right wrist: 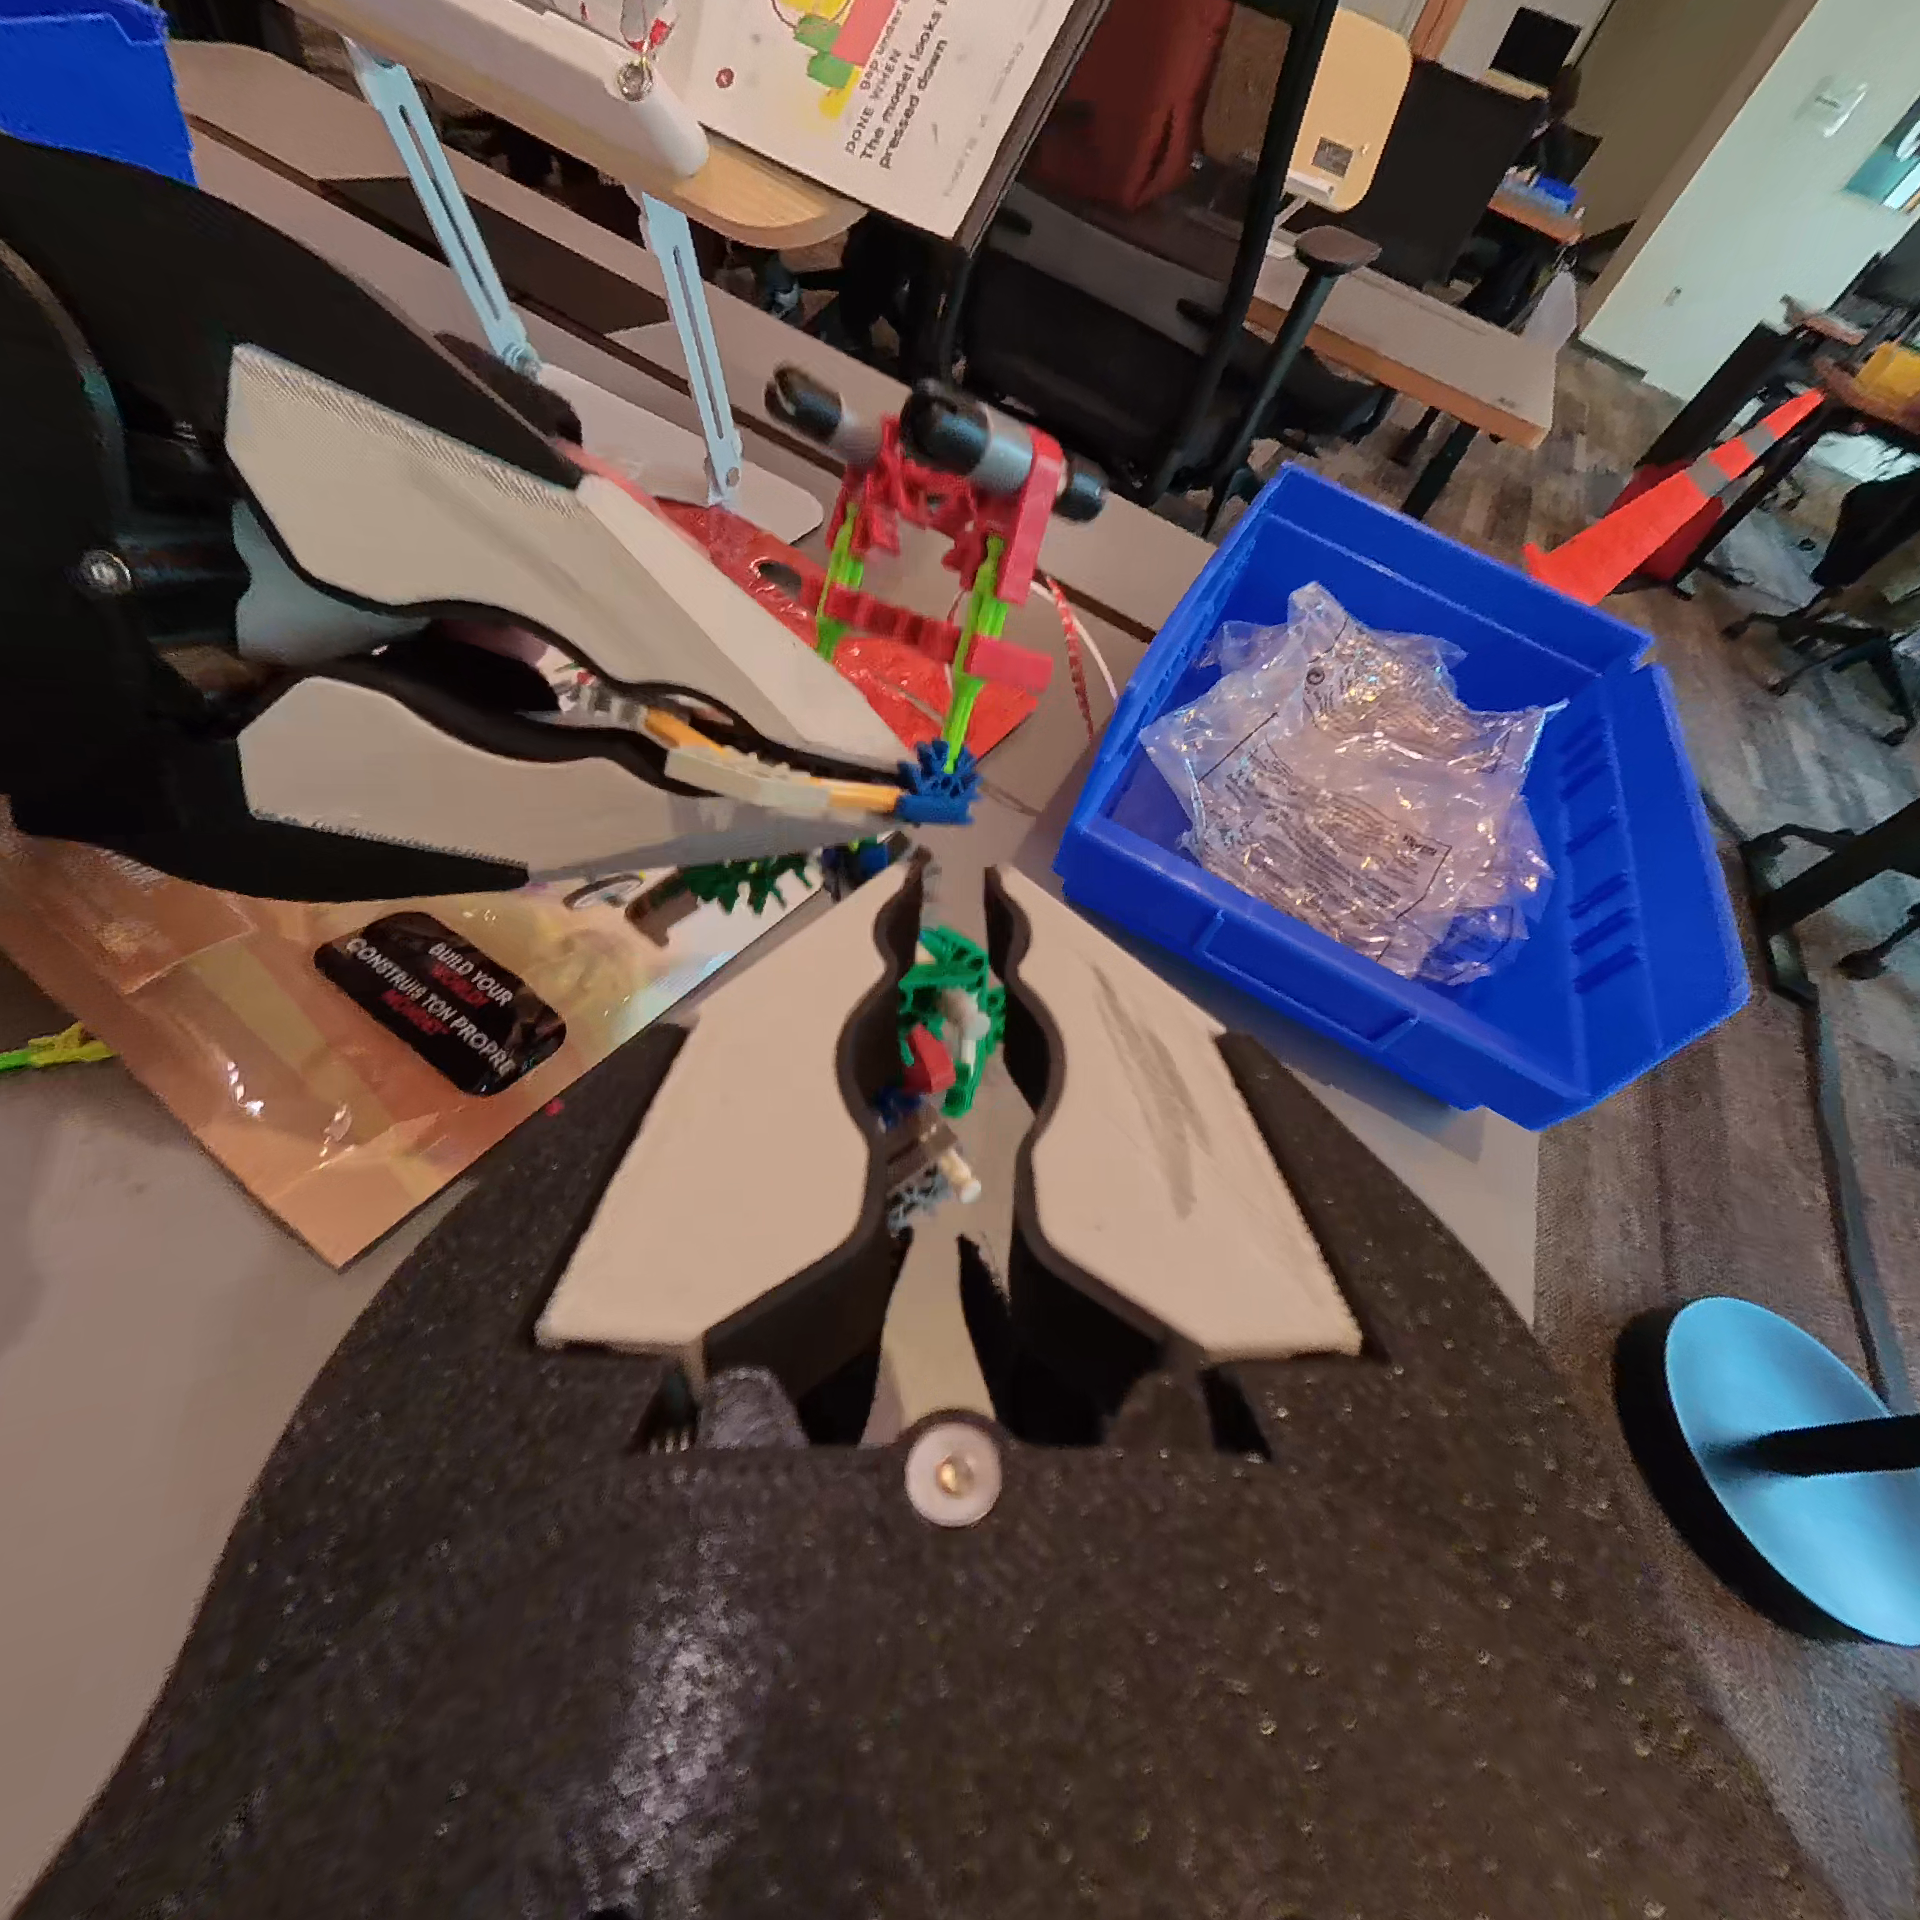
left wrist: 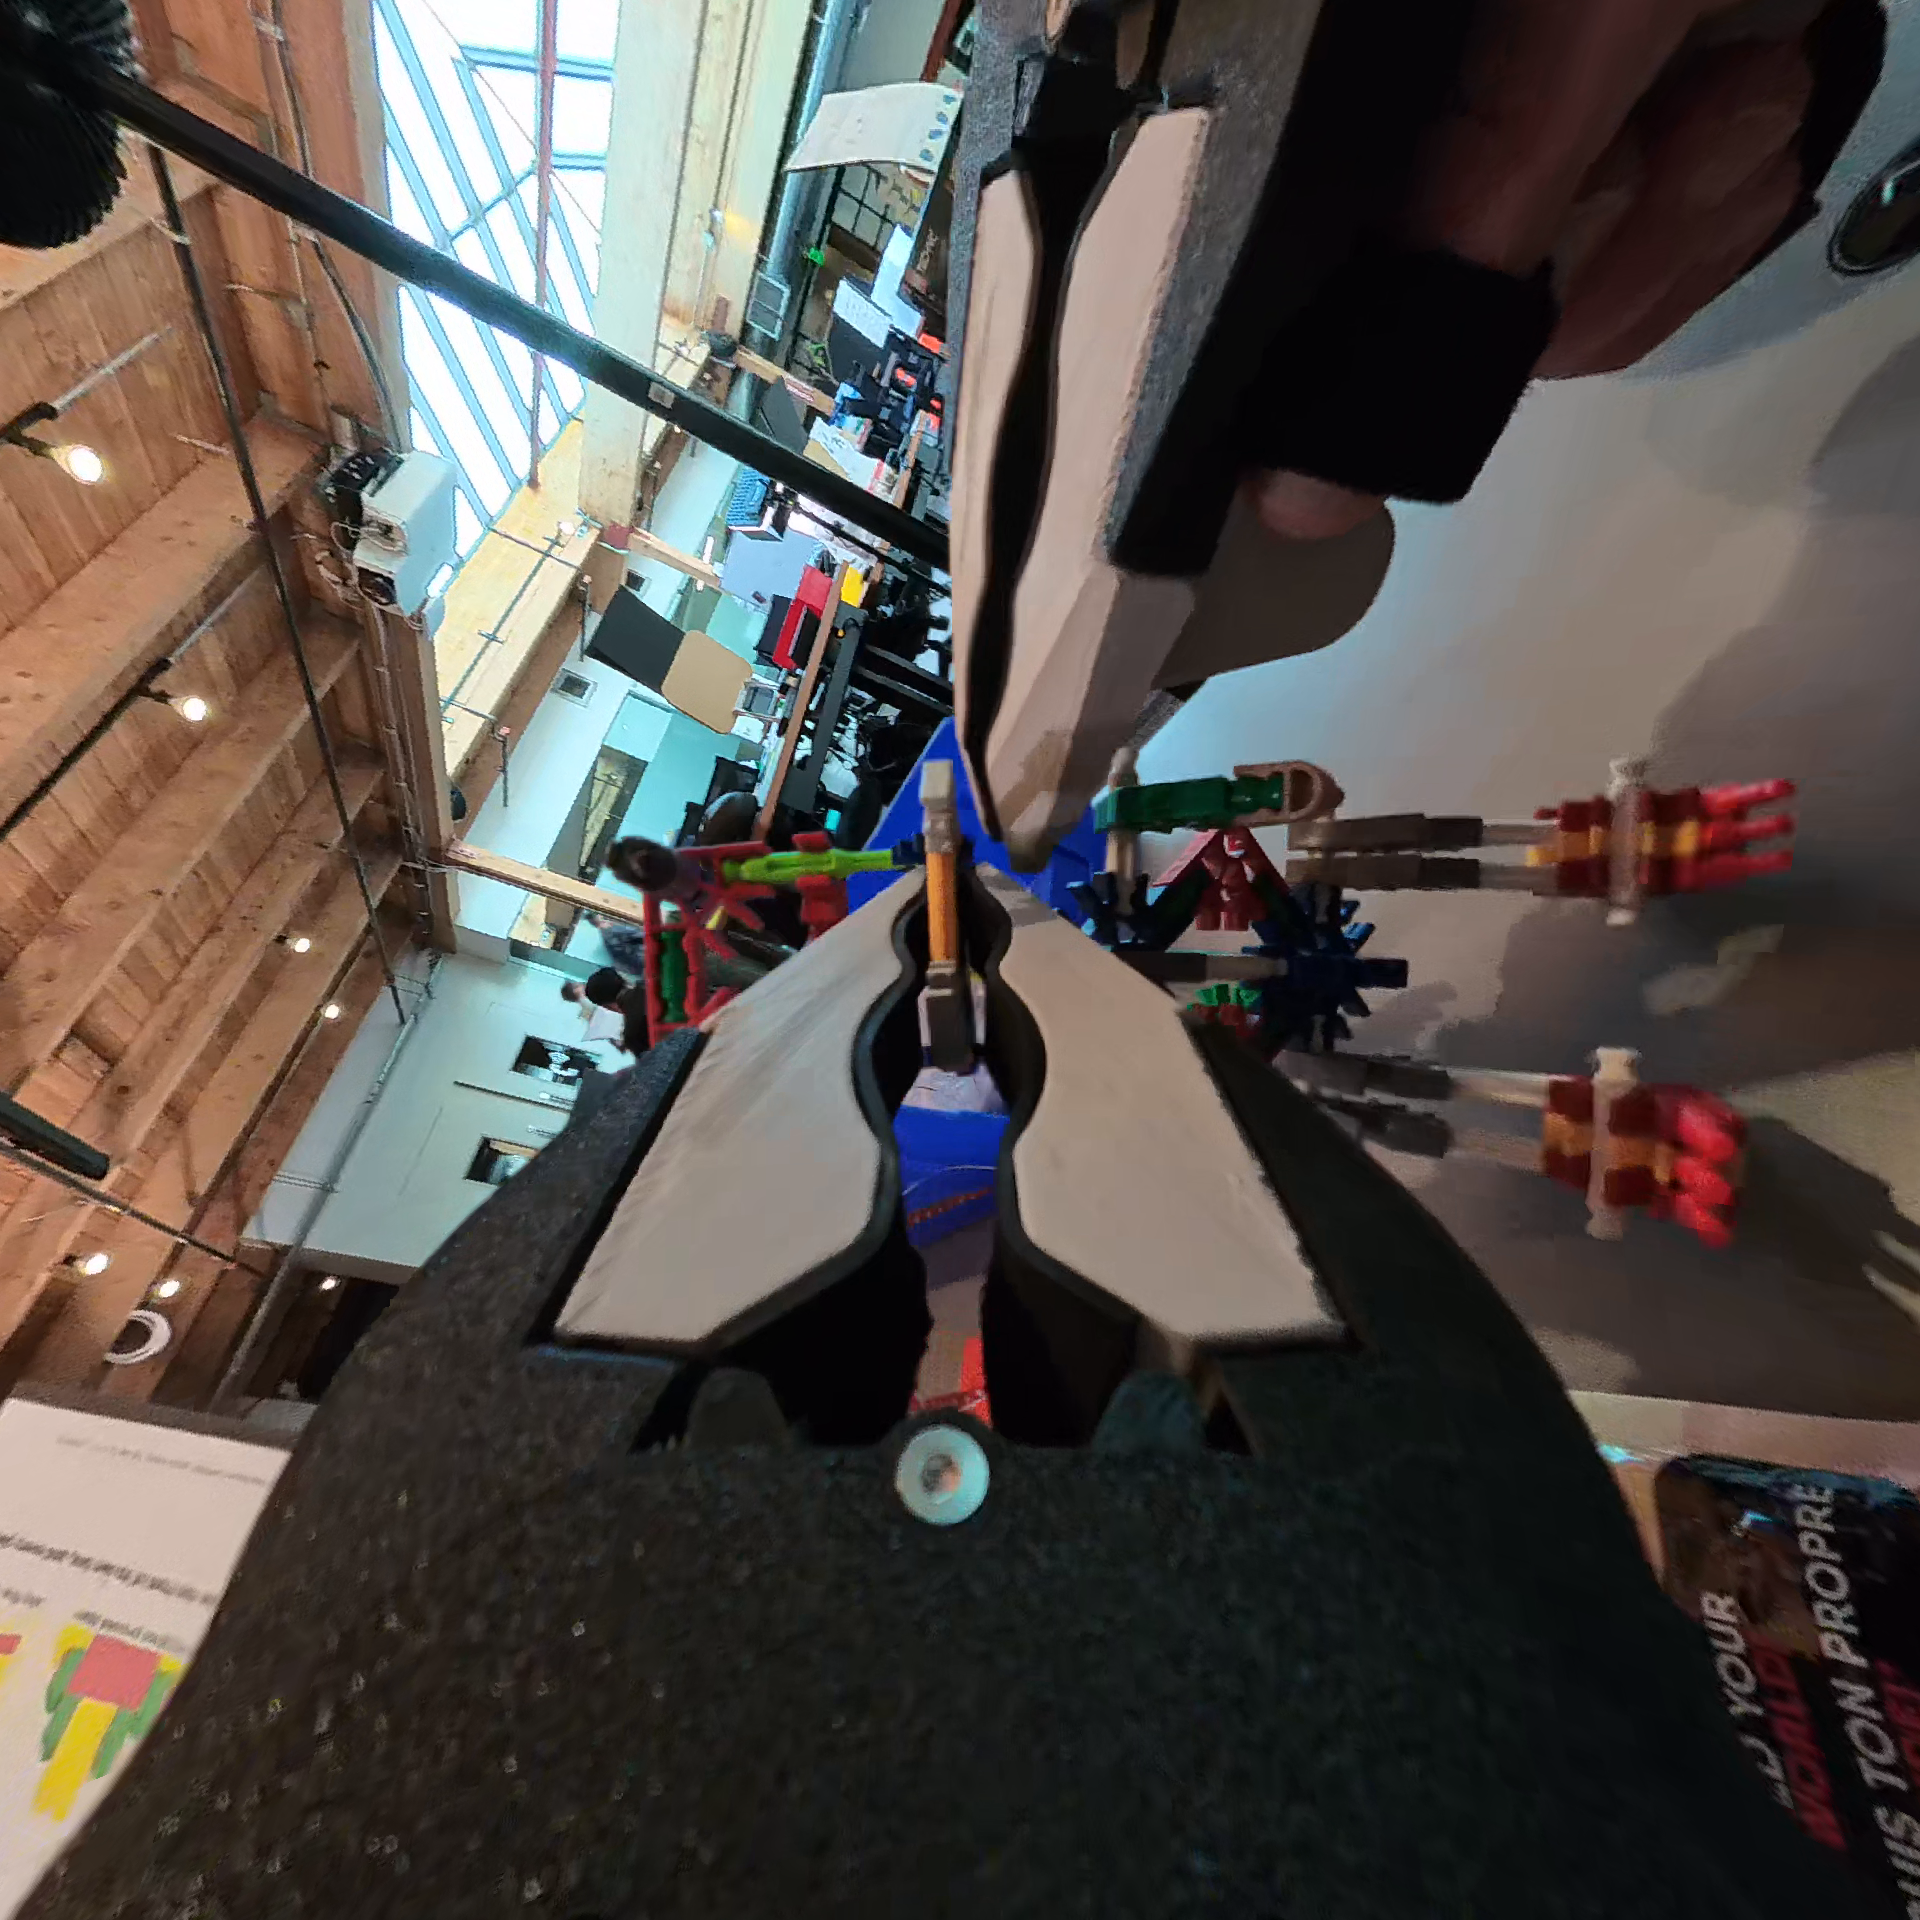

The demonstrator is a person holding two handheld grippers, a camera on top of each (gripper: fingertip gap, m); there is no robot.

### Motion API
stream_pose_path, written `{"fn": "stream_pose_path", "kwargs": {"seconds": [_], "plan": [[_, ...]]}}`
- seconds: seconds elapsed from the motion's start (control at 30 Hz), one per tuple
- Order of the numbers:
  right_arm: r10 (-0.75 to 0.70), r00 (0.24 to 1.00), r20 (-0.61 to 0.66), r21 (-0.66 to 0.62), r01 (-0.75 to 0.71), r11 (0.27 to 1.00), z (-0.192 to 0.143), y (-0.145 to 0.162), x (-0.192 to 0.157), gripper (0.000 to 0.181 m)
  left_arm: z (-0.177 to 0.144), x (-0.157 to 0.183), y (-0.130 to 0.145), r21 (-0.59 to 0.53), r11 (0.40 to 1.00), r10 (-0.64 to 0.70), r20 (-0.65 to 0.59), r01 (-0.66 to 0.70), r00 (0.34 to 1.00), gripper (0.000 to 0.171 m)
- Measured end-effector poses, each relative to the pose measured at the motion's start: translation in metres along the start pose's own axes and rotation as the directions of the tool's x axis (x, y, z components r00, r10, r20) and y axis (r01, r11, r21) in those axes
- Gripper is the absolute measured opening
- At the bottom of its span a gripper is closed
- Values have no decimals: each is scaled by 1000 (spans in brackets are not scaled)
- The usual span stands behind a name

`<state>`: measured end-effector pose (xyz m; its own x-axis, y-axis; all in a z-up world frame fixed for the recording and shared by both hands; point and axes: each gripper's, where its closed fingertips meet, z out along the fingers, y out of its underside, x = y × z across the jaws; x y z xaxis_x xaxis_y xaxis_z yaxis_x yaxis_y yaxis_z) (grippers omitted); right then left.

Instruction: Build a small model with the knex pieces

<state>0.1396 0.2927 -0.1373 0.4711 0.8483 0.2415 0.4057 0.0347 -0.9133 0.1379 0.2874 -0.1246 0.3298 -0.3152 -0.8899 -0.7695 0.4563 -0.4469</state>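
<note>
- The left gripper (left wrist: 961,883), with black textured body and pale grey finger plates, is closed on a slim orange plastic rod with grey end caps (left wrist: 941,920), which stands lengthwise between the fingertips.
- The right gripper (left wrist: 1023,842), held by a hand in a black fingerless glove (left wrist: 1538,239), enters from above; its tips sit just beside the rod's upper end.
- Beyond the tips lies a multicoloured construction-toy assembly (left wrist: 1299,935) of green, blue, red and grey pieces, resting on a grey table surface (left wrist: 1662,623).
- A blue plastic bin (left wrist: 940,769) shows behind the rod.
- A black printed card (left wrist: 1808,1662) lies at the lower right.
</note>
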Motion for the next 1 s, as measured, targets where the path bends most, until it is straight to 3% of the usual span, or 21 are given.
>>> {"fn": "stream_pose_path", "kwargs": {"seconds": [0.13, 0.4, 0.53, 0.8, 1.0], "plan": [[32, 999, 33, -6, -32, 999, -11, 6, 3, 25, -1, -1, -2, 11, 1000, 16, 1, -16, 1000, 1], [111, 963, 247, -96, -90, 991, 5, 20, -12, 40, 0, 0, -8, 32, 995, 98, 0, -98, 995, 1], [145, 951, 272, -109, -119, 987, 10, 18, -15, 25, 1, -3, -10, 18, 989, 147, 7, -147, 989, 1], [165, 953, 253, -85, -148, 985, 9, 17, -15, 18, -2, -1, -17, 26, 981, 195, -17, -194, 981, 1], [162, 961, 225, -72, -150, 986, 7, 18, -13, 17, -12, -7, -17, 24, 985, 173, 1, -172, 985, 17]]}}
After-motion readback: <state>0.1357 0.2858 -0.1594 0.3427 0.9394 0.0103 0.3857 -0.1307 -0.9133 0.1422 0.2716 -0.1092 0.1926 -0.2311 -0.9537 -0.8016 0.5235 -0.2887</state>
